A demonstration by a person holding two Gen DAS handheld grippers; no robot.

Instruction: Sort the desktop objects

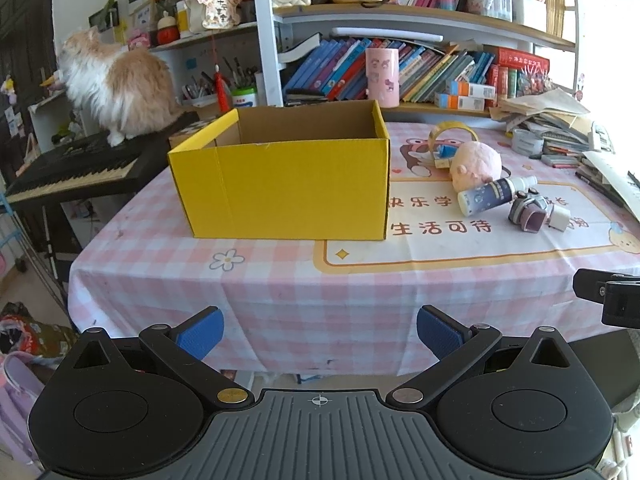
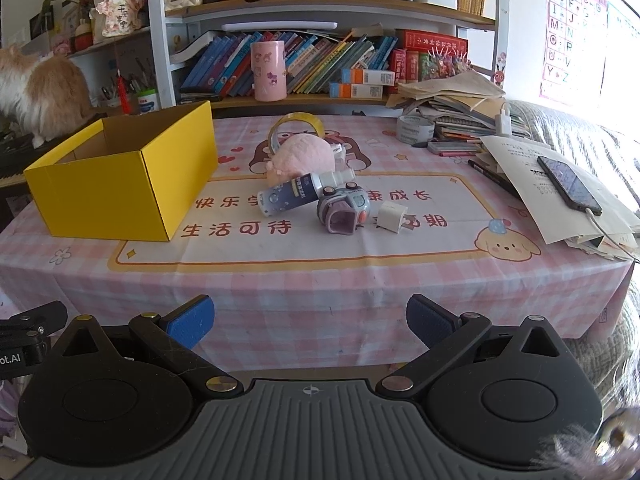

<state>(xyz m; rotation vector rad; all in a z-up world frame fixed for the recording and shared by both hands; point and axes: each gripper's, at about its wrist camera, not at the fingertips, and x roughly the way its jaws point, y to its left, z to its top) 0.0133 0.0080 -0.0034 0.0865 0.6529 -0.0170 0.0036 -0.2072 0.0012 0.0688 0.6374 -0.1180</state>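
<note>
Sitting open-topped on the left part of the pink checked tablecloth (image 2: 304, 280), the yellow cardboard box (image 2: 120, 184) shows a bare brown inside as far as either view reaches. To its right, well apart from it, the loose things lie in a tight cluster near the cloth's middle: a pink plush toy (image 2: 306, 154) with a roll of clear tape (image 2: 296, 126) standing on edge just behind it, a small spray bottle (image 2: 298, 196) lying on its side against the plush, a purple-grey toy camera (image 2: 344, 212) touching the bottle's front, and a white plug adapter (image 2: 391, 218) just beside the camera. Farther right, a phone (image 2: 568, 184) rests on a heap of papers (image 2: 532, 184), and a bookshelf (image 2: 328, 0) rises behind the table. Off the left end, a fluffy cat (image 1: 116, 84) stands on a keyboard (image 1: 76, 164). Both tools hang short of the table's near edge: the left gripper (image 1: 320, 334) and the right gripper (image 2: 310, 322) each have their blue pads spread wide with nothing between them.
</note>
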